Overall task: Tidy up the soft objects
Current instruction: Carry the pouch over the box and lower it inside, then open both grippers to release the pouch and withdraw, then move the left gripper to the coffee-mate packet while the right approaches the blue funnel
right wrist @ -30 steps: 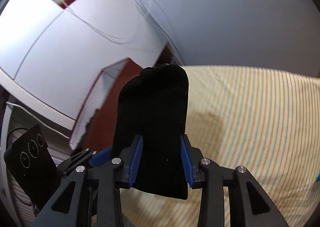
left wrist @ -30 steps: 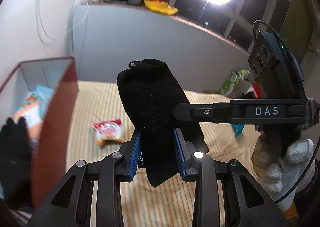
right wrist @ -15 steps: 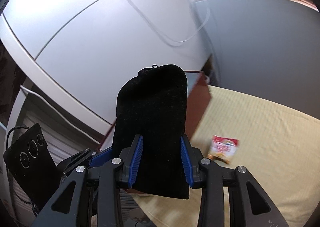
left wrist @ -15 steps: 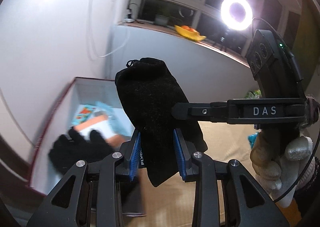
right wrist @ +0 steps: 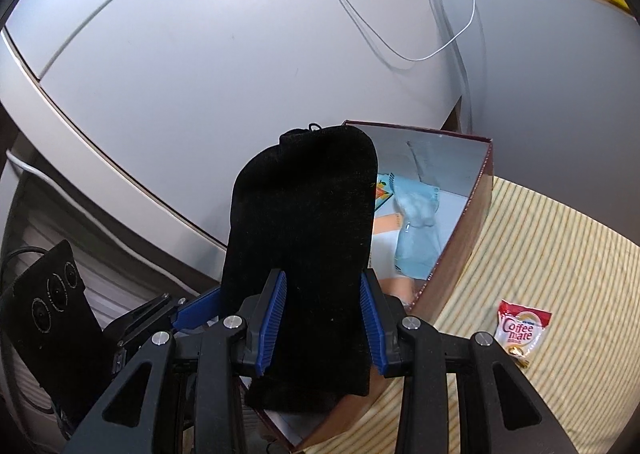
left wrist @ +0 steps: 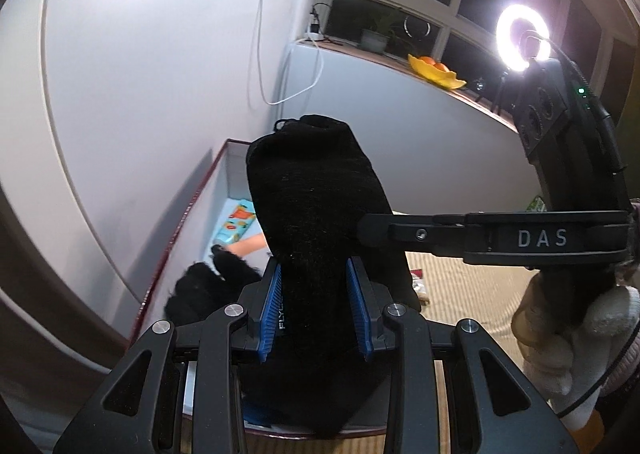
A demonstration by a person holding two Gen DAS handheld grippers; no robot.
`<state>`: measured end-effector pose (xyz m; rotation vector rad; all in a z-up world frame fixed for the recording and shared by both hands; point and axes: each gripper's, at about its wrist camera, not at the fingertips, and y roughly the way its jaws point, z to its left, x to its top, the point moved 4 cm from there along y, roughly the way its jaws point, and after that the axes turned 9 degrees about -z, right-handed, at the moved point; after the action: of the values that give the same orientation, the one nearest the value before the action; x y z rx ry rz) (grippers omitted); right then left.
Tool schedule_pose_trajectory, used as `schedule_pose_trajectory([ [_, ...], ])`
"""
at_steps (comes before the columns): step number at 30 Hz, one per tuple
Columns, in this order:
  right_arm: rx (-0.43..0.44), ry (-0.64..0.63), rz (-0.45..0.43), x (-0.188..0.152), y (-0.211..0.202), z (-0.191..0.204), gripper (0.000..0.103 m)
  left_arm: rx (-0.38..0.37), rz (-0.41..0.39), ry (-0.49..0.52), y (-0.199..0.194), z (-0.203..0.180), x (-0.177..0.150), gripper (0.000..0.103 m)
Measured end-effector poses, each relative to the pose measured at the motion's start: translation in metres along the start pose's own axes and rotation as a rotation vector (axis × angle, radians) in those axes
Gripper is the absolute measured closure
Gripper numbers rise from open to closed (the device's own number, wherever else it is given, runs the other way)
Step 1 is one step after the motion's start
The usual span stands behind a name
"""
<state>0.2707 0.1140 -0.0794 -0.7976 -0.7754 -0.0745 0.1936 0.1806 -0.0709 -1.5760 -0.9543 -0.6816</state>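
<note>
Left wrist view: left gripper [left wrist: 316,308] is clamping a black sock [left wrist: 320,213], holding it above the open box [left wrist: 176,225]; right gripper [left wrist: 362,230] is pinching the same sock.
Right wrist view: right gripper [right wrist: 323,314] is gripping the sock [right wrist: 308,221] over the box [right wrist: 466,238].
Risk: uneven release is likely leaving the sock draping over the rim.

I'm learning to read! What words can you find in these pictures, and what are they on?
"DAS": on the right tool, seen from the left wrist.
"FLYC", cut off after that: white letters on the black sock, beside the left tool's blue pad.
"Coffee mate": on the red and white packet on the striped cloth.
The smaller print on the packet is too small to read.
</note>
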Motion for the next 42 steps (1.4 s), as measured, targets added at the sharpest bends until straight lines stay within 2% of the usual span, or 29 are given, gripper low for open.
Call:
schedule_pose_trajectory([
  [3,-0.012,0.001,-0.007,-0.001,0.002,0.000,0.069,0.053,-0.008,0.024,0.005,0.005,-0.001,0.073],
  [11,-0.035,0.011,-0.024,-0.004,-0.015,-0.004,0.068,0.068,-0.016,0.027,0.007,0.006,-0.003,0.073],
  [18,-0.057,0.015,-0.047,-0.020,-0.035,-0.017,0.059,0.074,-0.059,0.053,-0.017,-0.002,-0.007,0.072],
  [22,-0.081,0.017,-0.079,-0.031,-0.055,-0.024,0.048,0.072,-0.084,0.083,-0.031,-0.016,-0.009,0.072],
  [24,-0.096,0.016,-0.093,-0.038,-0.066,-0.027,0.048,0.067,-0.102,0.107,-0.041,-0.025,-0.011,0.060],
  [25,-0.109,0.014,-0.098,-0.043,-0.073,-0.028,0.048,0.063,-0.113,0.112,-0.047,-0.030,-0.013,0.046],
  [26,-0.118,0.012,-0.104,-0.048,-0.081,-0.030,0.048,0.055,-0.121,0.113,-0.052,-0.034,-0.014,0.039],
  [30,-0.162,0.003,-0.140,-0.071,-0.113,-0.037,0.048,0.035,-0.140,0.132,-0.075,-0.046,-0.020,0.039],
  [32,-0.188,-0.004,-0.160,-0.084,-0.134,-0.041,0.048,0.017,-0.154,0.131,-0.089,-0.052,-0.026,0.032],
  [36,-0.235,0.009,-0.204,-0.110,-0.174,-0.052,0.048,-0.023,-0.158,0.134,-0.104,-0.064,-0.034,0.032],
  [42,-0.274,0.057,-0.325,-0.153,-0.239,-0.068,0.048,-0.077,-0.151,0.158,-0.117,-0.089,-0.047,0.032],
])
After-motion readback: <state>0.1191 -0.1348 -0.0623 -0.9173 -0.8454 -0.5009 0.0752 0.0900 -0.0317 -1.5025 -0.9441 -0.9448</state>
